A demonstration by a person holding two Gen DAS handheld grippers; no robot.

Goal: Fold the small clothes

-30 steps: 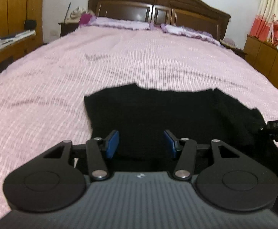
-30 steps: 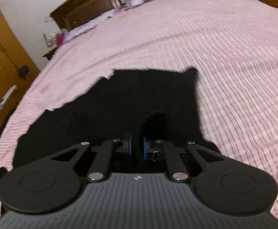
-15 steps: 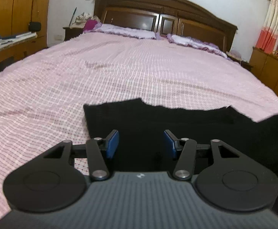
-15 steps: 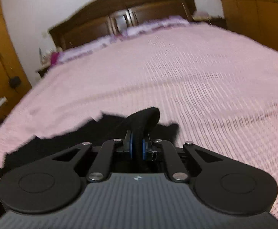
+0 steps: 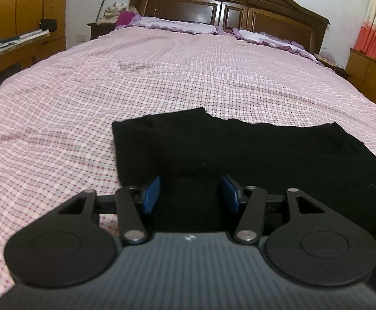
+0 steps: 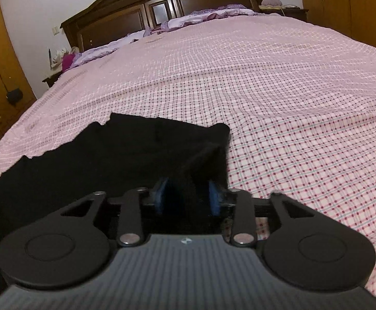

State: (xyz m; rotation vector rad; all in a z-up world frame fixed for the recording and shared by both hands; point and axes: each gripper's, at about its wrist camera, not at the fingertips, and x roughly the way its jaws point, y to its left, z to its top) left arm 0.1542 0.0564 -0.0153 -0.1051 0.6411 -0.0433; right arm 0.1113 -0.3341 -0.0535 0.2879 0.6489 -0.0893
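Observation:
A small black garment (image 5: 239,149) lies flat on the pink checked bedspread (image 5: 162,77) near the bed's front edge. My left gripper (image 5: 191,193) is open and hovers low over the garment's near left part, its blue pads (image 5: 151,193) wide apart with only cloth below. In the right wrist view the same garment (image 6: 110,155) spreads to the left. My right gripper (image 6: 188,199) is open at the garment's right edge, where a raised fold of black cloth (image 6: 206,155) runs down between the parted blue pads (image 6: 215,199).
The bedspread (image 6: 291,103) stretches far ahead and to both sides. Lilac pillows (image 5: 188,27) and a dark wooden headboard (image 5: 226,7) are at the far end. Wooden cupboards (image 5: 20,13) stand on the left and a low cabinet (image 5: 368,75) on the right.
My right gripper, shut on a lifted fold of the garment earlier, has come down and opened, letting the cloth go. The left gripper stayed open and dropped lower over the garment.

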